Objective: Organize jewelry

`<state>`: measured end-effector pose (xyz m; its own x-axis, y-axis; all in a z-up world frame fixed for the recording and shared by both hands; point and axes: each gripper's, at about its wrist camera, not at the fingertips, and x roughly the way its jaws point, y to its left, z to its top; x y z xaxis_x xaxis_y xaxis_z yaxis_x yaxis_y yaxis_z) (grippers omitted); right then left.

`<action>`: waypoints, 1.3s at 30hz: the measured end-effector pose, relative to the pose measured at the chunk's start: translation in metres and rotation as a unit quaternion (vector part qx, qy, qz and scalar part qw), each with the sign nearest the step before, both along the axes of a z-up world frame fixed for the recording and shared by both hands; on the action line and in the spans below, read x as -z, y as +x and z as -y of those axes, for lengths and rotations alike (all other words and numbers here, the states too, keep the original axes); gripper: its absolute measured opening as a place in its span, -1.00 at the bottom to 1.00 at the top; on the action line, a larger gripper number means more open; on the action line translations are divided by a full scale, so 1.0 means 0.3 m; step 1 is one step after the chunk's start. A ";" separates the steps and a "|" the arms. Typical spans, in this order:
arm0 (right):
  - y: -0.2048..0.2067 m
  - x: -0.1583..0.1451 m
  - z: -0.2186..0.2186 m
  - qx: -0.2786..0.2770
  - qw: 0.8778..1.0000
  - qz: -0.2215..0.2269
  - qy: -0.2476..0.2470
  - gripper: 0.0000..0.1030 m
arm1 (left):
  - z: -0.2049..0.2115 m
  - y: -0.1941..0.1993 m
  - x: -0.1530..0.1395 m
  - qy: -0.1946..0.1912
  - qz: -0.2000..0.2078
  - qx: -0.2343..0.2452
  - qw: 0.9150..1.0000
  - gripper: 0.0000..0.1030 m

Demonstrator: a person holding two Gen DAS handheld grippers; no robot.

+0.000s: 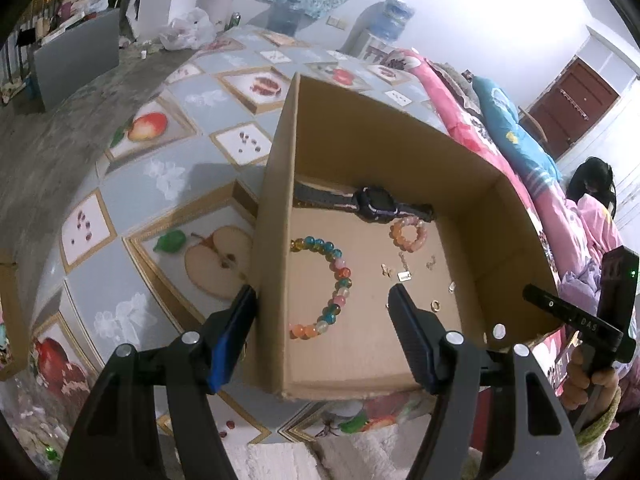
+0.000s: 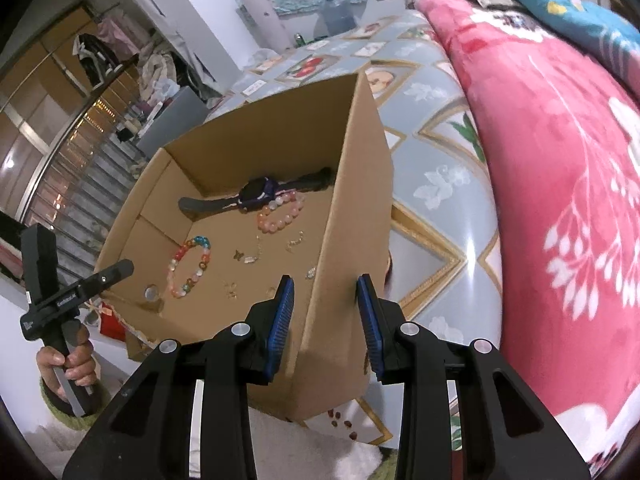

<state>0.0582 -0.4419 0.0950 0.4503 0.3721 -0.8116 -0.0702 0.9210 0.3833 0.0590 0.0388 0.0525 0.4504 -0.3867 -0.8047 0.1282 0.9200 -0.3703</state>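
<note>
Cardboard box (image 1: 276, 240) sits on the fruit-print tablecloth (image 1: 140, 200); in the left wrist view the left gripper (image 1: 322, 296) straddles its left wall, jaws apart, neither pad pressing it. Inside lie a black watch (image 1: 374, 202), a multicoloured bead bracelet (image 1: 334, 280) and a pink bracelet (image 1: 408, 232). In the right wrist view the right gripper (image 2: 326, 292) straddles the right wall, fingers (image 2: 282, 308) also apart, clear of the cardboard

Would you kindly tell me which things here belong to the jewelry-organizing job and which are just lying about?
Job:
cardboard box
multicolored bead bracelet
pink bead bracelet
black smartwatch
small gold pieces

Lying about:
fruit-print tablecloth
pink floral blanket
water jug
plastic bag
</note>
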 end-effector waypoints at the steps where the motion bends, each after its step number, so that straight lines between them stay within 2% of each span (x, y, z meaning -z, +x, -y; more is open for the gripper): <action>1: -0.002 0.011 0.002 0.002 1.000 -0.003 0.002 -0.37 | -0.002 -0.001 0.015 -0.002 -0.007 -0.002 1.000 0.27; 3: -0.013 0.033 0.000 0.006 1.000 -0.006 0.005 -0.35 | -0.007 -0.004 0.031 -0.007 -0.012 -0.004 1.000 0.28; 8: -0.033 0.035 -0.002 0.015 1.000 0.006 0.006 -0.33 | -0.001 -0.017 0.029 -0.001 0.006 -0.003 1.000 0.28; 11: -0.048 0.027 0.004 0.024 0.999 0.015 0.015 -0.32 | 0.008 -0.036 0.013 0.017 0.038 -0.006 0.999 0.29; 13: -0.079 0.004 0.008 0.031 0.999 0.035 0.012 -0.17 | 0.007 -0.058 -0.009 0.041 0.069 -0.019 0.997 0.31; 14: -0.103 -0.012 0.007 0.038 0.998 0.049 0.001 -0.01 | 0.004 -0.077 -0.025 0.055 0.089 -0.028 0.994 0.32; 19: -0.235 -0.078 0.016 0.063 0.989 0.121 -0.053 0.28 | -0.014 -0.174 -0.072 0.083 0.146 -0.055 0.984 0.56; 22: -0.304 -0.101 0.011 0.070 0.984 0.149 -0.076 0.41 | -0.015 -0.220 -0.083 0.088 0.156 -0.058 0.982 0.75; 25: -0.357 -0.103 -0.003 0.072 0.982 0.157 -0.083 0.48 | 0.000 -0.265 -0.090 0.092 0.167 -0.052 0.980 0.88; 33: -0.446 -0.030 -0.108 0.051 0.985 0.136 -0.088 0.62 | 0.100 -0.358 -0.046 0.131 0.160 -0.029 0.978 0.89; 39: -0.439 0.022 -0.186 0.043 0.988 0.116 -0.095 0.67 | 0.166 -0.374 -0.024 0.147 0.148 -0.029 0.978 0.89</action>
<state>-0.0736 -0.3860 0.0884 0.6565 0.1751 -0.7337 -0.0538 0.9811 0.1860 -0.0532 -0.0109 0.0597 0.6954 -0.1258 -0.7076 0.1341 0.9900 -0.0442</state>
